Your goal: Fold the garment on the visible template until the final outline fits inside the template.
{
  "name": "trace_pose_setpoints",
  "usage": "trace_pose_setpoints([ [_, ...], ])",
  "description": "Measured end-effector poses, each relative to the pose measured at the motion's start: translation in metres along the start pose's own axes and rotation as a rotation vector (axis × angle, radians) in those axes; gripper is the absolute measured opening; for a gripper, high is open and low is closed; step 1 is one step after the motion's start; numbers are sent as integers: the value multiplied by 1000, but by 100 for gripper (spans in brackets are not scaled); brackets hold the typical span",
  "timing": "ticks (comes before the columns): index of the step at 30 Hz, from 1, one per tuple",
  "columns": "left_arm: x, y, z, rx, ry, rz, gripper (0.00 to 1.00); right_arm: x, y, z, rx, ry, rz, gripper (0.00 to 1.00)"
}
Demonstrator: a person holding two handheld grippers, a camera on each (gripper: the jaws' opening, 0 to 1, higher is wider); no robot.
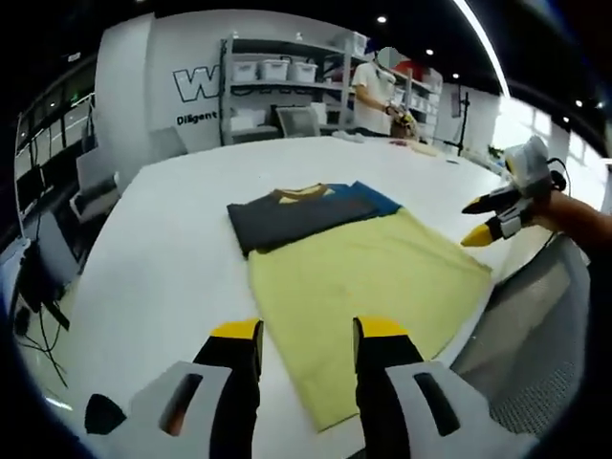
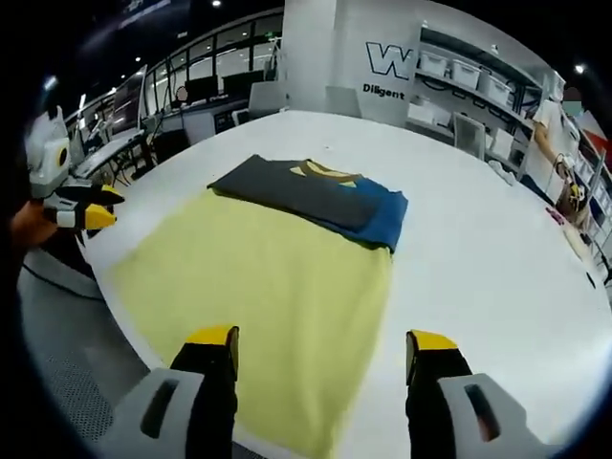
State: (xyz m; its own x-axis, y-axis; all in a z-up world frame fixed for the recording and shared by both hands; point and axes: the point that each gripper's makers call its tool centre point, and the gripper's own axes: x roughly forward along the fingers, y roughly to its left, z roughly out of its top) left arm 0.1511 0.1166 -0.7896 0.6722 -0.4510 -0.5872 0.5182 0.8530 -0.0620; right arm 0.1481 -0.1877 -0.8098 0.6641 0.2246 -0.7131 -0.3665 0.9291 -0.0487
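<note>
While both grippers hang back off the cloth, here's the layout, near to far:

Left gripper (image 1: 306,330): jaws spread apart with nothing between them, yellow tips over the near end of the template. In the right gripper view it sits at the far left (image 2: 105,207), off the table edge, in a person's hand. Can't tell from that angle how wide it is.

Right gripper (image 2: 323,339): wide open, holding nothing, tips over the near end of the template. In the left gripper view it's out at the right (image 1: 481,222), past the table edge, with a sleeve behind it. Its two tips look a bit apart there.

Template (image 1: 368,273): pale yellow sheet lying flat on the table, one corner coming right up to the table edge. Also in the right gripper view (image 2: 258,296).

Garment (image 1: 287,218): folded shirt, dark grey on top, blue underneath sticking out on one side, yellow collar trim showing. It lies along the far end of the template. In the right gripper view (image 2: 316,196) the blue corner overlaps the yellow sheet, and the grey part seems to run a bit past the sheet's far edge onto bare table.

Table (image 1: 163,249): big, white, rounded edge.

Chair (image 1: 298,121): grey, at the far side of the table.

Shelves (image 1: 277,81): along the back wall, with white bins on top.

Person (image 1: 375,96): standing by the shelves, white top.
</note>
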Motion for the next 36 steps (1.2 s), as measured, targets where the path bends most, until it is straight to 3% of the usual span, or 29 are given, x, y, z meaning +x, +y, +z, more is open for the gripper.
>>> trace_pose_setpoints([
  [2,0,-1,-7,-38,40,-9,30,0,-2,-4,6,11,-1,68],
  [4,1,2,-12,-8,72,8,28,-1,-2,-9,15,26,7,65],
  [9,4,-2,-27,-26,140,-19,23,-3,-6,-16,42,54,15,61],
  [11,2,-4,-37,-28,202,-19,19,-3,-7,-20,54,69,19,59],
  [15,3,-7,-42,-36,229,-23,17,-4,-7,-34,68,115,30,55],
  [17,0,-8,-56,-23,311,-26,18,-4,-5,-45,86,163,44,54],
  [19,2,-12,-63,-33,335,-38,18,-5,-1,-57,85,215,63,53],
  [22,2,-9,-73,-28,392,-43,16,-3,-4,-65,81,242,57,49],
  [36,0,0,-84,-33,441,-53,12,-7,-3,-93,151,345,78,35],
])
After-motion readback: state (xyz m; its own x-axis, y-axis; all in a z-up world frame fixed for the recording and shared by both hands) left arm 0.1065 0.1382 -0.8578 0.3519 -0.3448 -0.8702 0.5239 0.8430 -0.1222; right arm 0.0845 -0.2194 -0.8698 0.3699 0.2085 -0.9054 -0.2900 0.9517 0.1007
